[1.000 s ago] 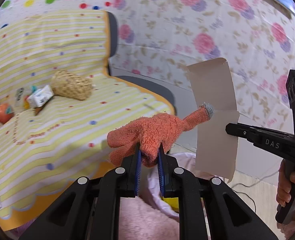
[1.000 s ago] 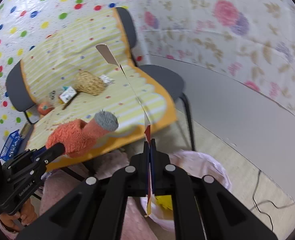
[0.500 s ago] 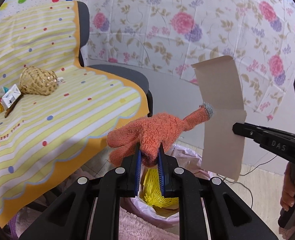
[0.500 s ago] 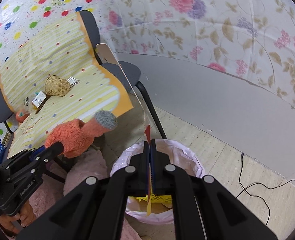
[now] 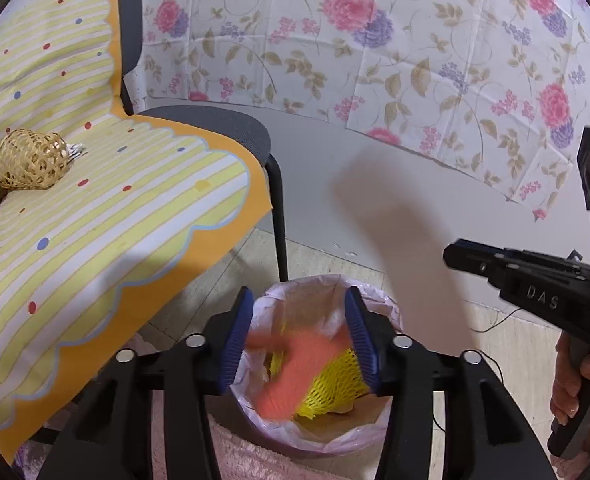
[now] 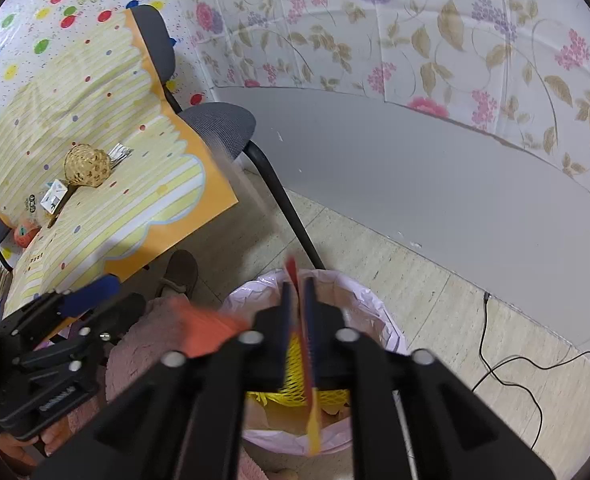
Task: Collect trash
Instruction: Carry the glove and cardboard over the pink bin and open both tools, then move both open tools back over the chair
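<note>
My left gripper [image 5: 299, 294] hangs over the pink-lined trash bin [image 5: 379, 308], jaws opening and wide apart. The orange glove [image 5: 295, 364] is free of the blue pads, a blurred streak falling into the bin onto a yellow foam net [image 5: 335, 392]. My right gripper [image 6: 298, 282] is above the same bin [image 6: 375, 308], its jaws opening with a narrow gap. The cardboard sheet [image 6: 305, 360] stands edge-on between them, blurred, its lower end inside the bin. In the right wrist view the glove [image 6: 207, 328] shows as an orange blur beside the left gripper [image 6: 107, 300].
A grey chair [image 5: 223, 128] draped with a yellow striped cloth [image 5: 115, 220] stands left of the bin, bearing a woven ball [image 5: 31, 160], a small carton [image 6: 53, 196] and an orange ball [image 6: 25, 236]. A black cable [image 6: 515, 360] lies on the floor. A shoe [image 6: 179, 276] rests near the pink rug [image 5: 247, 456].
Both grippers came down over the bin. The left jaws spread and the glove dropped out of them. The right jaws parted slightly and the cardboard slid lower.
</note>
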